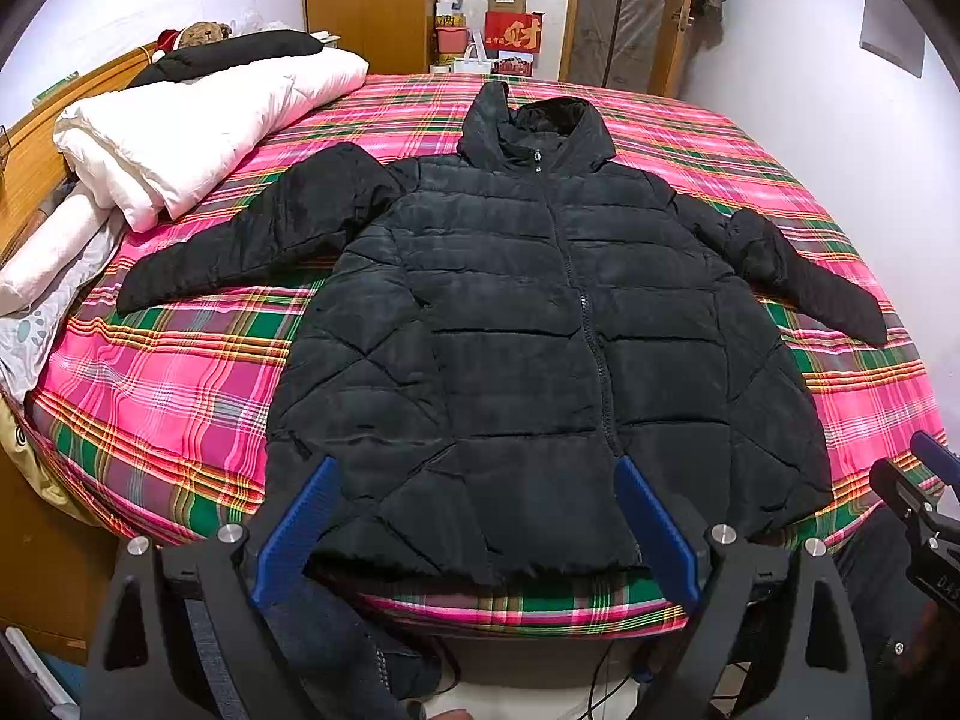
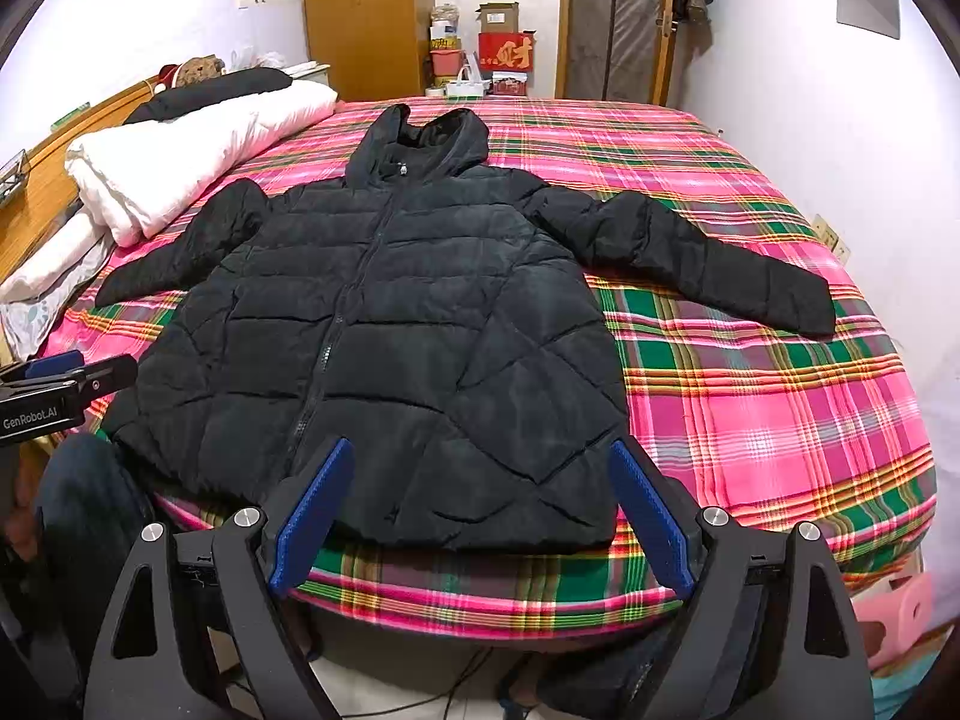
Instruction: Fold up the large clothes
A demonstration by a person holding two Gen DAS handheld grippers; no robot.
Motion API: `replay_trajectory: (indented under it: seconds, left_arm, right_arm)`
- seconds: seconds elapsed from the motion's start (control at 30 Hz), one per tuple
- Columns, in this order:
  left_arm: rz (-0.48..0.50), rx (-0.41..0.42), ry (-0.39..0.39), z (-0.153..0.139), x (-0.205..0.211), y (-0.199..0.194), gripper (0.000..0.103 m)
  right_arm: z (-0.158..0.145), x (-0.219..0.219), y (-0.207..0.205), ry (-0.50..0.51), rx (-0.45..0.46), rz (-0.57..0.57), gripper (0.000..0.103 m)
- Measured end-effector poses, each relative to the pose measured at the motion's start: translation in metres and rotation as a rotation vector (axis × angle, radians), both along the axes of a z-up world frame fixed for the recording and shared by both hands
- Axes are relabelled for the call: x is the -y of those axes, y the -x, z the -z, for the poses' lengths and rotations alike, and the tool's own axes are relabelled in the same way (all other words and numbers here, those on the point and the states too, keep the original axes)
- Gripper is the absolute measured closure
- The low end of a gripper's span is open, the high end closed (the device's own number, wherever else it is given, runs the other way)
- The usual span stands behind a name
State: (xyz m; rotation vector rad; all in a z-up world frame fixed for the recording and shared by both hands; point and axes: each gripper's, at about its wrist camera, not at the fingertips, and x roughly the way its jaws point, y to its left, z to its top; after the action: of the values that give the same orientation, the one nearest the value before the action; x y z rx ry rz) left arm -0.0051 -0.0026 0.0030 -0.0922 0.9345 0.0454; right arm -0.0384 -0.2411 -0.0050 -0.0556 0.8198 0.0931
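Nearest in the left wrist view, the left gripper (image 1: 474, 516) hangs over the bed's near edge with its blue pads (image 1: 297, 534) spread wide, holding nothing; the jacket hem shows between them, not touched as far as can be told. The right gripper (image 2: 480, 504) sits likewise in its own view, jaws wide apart and empty, its pads (image 2: 315, 516) framing the hem's right-hand part. Each gripper shows at the other view's edge: the right one at the lower right of the left view, the left one at the left border of the right view. The jacket (image 1: 528, 324) is a black quilted puffer, lying flat and front-up on the bed (image 2: 750, 396), zipped, hem toward the grippers and hood (image 1: 528, 120) away from them. Its two sleeves are spread outward, one sleeve (image 1: 252, 240) angling toward the left side, the other sleeve (image 2: 708, 258) reaching right across the plaid sheet. Farther left, a folded white quilt (image 1: 198, 120) lies along the headboard with a dark pillow (image 1: 234, 54) on top. Beyond the bed's far edge stand a wooden wardrobe (image 1: 366, 0), a red box (image 1: 513, 33) among stacked cartons, and a door (image 1: 630, 12).
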Motion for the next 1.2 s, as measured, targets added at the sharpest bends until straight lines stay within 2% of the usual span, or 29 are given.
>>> replay_trajectory:
  seconds: [1.2]
  left_arm:
    - [0.004,-0.011,0.000,0.0067,-0.0008,0.0015,0.009]
  right_arm:
    - [0.0028,-0.0011,-0.0002,-0.004,-0.007,-0.001,0.016]
